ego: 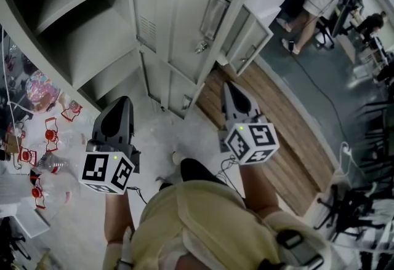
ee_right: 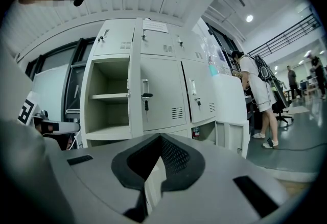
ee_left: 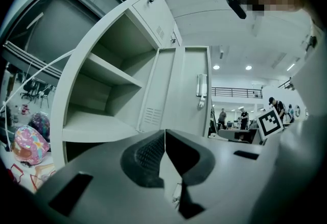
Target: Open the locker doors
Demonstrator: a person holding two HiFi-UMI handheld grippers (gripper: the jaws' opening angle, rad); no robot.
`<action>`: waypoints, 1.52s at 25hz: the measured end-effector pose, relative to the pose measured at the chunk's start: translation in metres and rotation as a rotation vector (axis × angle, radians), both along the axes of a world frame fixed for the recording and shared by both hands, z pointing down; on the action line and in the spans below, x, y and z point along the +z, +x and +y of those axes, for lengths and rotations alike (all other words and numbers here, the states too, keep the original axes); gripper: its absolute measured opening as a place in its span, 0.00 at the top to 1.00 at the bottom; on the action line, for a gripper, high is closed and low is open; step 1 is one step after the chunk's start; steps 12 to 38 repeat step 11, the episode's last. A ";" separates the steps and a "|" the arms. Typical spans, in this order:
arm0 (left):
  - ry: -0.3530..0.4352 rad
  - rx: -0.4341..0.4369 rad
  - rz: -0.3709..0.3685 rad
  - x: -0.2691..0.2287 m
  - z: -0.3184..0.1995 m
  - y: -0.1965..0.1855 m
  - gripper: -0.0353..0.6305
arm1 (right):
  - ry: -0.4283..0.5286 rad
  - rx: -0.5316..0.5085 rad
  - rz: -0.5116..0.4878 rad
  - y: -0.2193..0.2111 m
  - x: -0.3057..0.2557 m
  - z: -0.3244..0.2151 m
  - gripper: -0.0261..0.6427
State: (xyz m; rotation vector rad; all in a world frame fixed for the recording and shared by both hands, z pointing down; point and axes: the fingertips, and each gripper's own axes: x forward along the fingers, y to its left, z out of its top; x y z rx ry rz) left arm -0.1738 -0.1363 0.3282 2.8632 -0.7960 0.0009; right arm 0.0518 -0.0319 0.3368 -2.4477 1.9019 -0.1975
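Grey metal lockers (ee_right: 158, 95) stand at centre; left gripper (ee_left: 164, 135) and right gripper (ee_right: 160, 140) have fingers clenched, empty.

Head view's top edge crops the lockers (ego: 178, 29).

Wood-plank floor (ego: 294, 130) beside grey flooring (ego: 332, 90); round ceiling lights (ee_right: 249, 18), perhaps recessed.

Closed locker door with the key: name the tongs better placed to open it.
Likely right. The right tongs point at the closed keyed door; the left tongs sit by the already open compartment.
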 end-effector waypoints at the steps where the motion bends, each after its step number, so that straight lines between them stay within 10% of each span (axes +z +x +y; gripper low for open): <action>1: -0.001 0.001 0.000 0.000 0.000 0.001 0.94 | -0.001 0.003 0.001 0.002 0.001 0.000 0.95; 38: -0.015 0.000 0.010 -0.004 0.005 0.011 0.94 | -0.012 -0.010 0.021 0.013 0.002 0.000 0.95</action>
